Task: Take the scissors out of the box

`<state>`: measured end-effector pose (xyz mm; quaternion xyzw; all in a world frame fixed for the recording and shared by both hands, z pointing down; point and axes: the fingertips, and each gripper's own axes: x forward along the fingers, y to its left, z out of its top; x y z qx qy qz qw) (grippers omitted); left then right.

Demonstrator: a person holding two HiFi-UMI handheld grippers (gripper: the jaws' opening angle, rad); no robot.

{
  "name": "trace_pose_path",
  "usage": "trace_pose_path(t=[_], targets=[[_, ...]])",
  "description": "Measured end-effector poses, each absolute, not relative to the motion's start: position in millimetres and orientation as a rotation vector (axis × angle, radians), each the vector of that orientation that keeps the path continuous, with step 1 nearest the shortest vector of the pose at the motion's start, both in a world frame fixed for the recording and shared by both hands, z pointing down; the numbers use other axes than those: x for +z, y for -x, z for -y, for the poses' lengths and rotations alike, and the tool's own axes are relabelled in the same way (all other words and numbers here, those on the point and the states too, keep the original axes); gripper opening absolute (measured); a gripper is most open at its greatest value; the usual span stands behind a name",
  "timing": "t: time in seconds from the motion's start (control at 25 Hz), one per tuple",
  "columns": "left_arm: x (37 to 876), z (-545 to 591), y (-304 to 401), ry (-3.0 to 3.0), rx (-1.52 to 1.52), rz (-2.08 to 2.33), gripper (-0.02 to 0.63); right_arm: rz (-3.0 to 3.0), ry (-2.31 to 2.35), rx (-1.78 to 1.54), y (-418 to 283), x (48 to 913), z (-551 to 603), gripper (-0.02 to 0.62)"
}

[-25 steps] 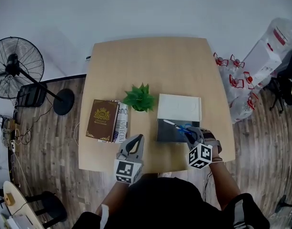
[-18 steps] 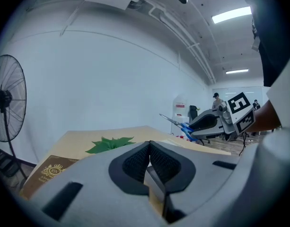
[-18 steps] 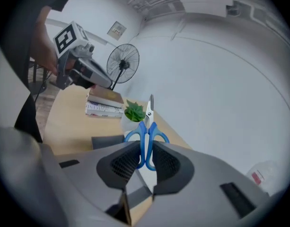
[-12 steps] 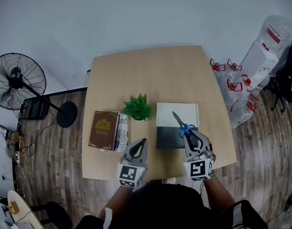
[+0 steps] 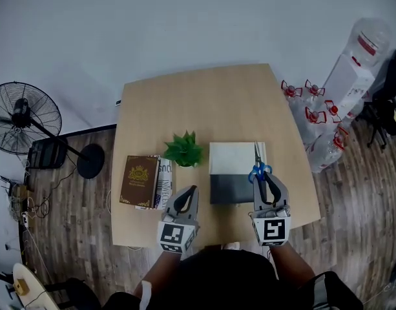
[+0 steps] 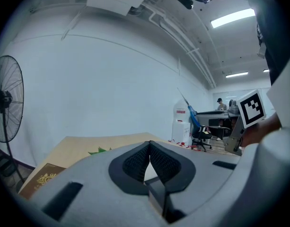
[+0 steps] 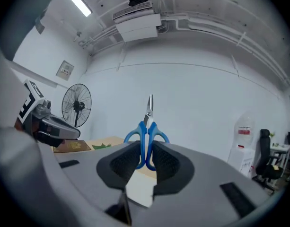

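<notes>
Blue-handled scissors (image 5: 258, 165) are pinched by their handles in my right gripper (image 5: 263, 176), blades pointing away over the box's right side. In the right gripper view the scissors (image 7: 147, 137) stand upright between the pads, clear of the table. The box (image 5: 238, 174) lies on the table with a white lid part at the back and a dark grey part at the front. My left gripper (image 5: 187, 197) hovers left of the box near the table's front edge, its pads (image 6: 149, 162) pressed together with nothing between them.
A small green plant (image 5: 183, 150) stands just left of the box. A brown book (image 5: 138, 181) and a folded newspaper (image 5: 163, 182) lie at the table's (image 5: 204, 102) front left. A floor fan (image 5: 30, 118) stands left of the table; water bottles (image 5: 314, 118) crowd the right.
My right gripper has lifted the scissors up out of the box and rolled, so the blades swung from pointing left to pointing away. The left gripper rose slightly.
</notes>
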<state>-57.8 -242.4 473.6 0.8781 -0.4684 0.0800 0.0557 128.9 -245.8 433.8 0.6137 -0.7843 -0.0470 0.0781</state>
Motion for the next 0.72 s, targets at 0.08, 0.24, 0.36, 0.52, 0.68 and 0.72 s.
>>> trace_pose_path(t=[0.08,0.24,0.36,0.52,0.68,0.72], targets=[[472,244,57,-2.668,0.240,1.424,-0.003,2.347,-1.852,-0.148,-132,432,248,0.075],[469,245,54,-2.677,0.242,1.422,-0.003,2.345,-1.845,-0.179,-135,429,250,0.075],[469,245,53,-2.681,0.243,1.420,-0.003,2.345,-1.847,-0.175,-136,427,253,0.075],[472,246,54,-2.676,0.262,1.416,-0.003,2.334,-1.859,-0.172,-137,426,254,0.075],[480,245,58,-2.663,0.286,1.418,-0.003,2.318,-1.858,-0.179,-138,428,254,0.075],[482,245,59,-2.658,0.289,1.420,-0.003,2.315,-1.854,-0.185,-138,429,254,0.075]])
